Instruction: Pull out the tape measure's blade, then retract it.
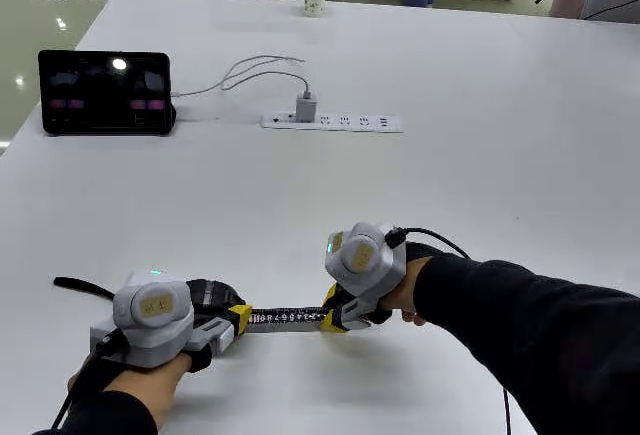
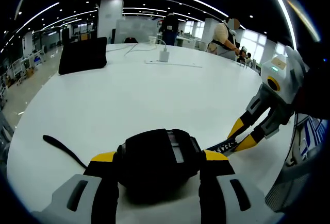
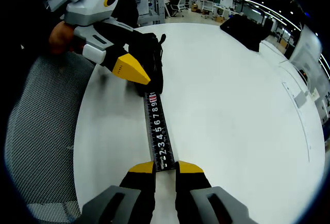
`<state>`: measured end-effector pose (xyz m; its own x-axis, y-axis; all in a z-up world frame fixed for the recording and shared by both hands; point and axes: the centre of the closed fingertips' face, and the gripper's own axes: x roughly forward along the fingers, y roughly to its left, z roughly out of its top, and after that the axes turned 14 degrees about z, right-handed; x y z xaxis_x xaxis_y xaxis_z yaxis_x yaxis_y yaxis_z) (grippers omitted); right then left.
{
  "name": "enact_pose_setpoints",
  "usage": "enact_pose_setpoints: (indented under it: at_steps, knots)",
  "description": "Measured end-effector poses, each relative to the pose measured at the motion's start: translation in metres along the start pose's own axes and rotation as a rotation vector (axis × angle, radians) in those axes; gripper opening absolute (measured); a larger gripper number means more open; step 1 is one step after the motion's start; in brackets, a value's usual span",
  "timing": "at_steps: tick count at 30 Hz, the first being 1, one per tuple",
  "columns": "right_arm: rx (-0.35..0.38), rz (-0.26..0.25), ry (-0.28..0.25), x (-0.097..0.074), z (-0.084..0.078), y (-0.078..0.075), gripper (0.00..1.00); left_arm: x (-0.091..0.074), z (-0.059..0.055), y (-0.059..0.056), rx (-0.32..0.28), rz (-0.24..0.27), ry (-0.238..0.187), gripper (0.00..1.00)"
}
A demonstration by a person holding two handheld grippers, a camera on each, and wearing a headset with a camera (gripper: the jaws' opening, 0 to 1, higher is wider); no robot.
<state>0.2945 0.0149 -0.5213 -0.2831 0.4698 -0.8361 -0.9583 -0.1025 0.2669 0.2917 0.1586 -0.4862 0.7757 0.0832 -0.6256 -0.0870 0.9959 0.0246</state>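
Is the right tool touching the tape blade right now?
Touching. In the right gripper view, the right tool pinches the end of the blade between its yellow tips.

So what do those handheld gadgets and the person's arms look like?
The left gripper and right gripper match: rounded light-grey housings with a yellow square mark, and grey-and-black jaws tipped in yellow. A black cable leaves the right one. The person wears black sleeves.
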Motion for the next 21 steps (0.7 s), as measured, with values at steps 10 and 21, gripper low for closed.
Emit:
enact_pose_setpoints:
  at_steps: [10, 21]
  knots:
    - [-0.003, 0.007, -0.025, 0.005, 0.007, 0.000, 0.11, 0.000, 0.000, 0.000, -0.001, -0.001, 0.004, 0.58]
    - [-0.016, 0.004, -0.035, 0.008, 0.015, 0.001, 0.11, 0.000, 0.000, -0.001, -0.002, -0.002, 0.006, 0.58]
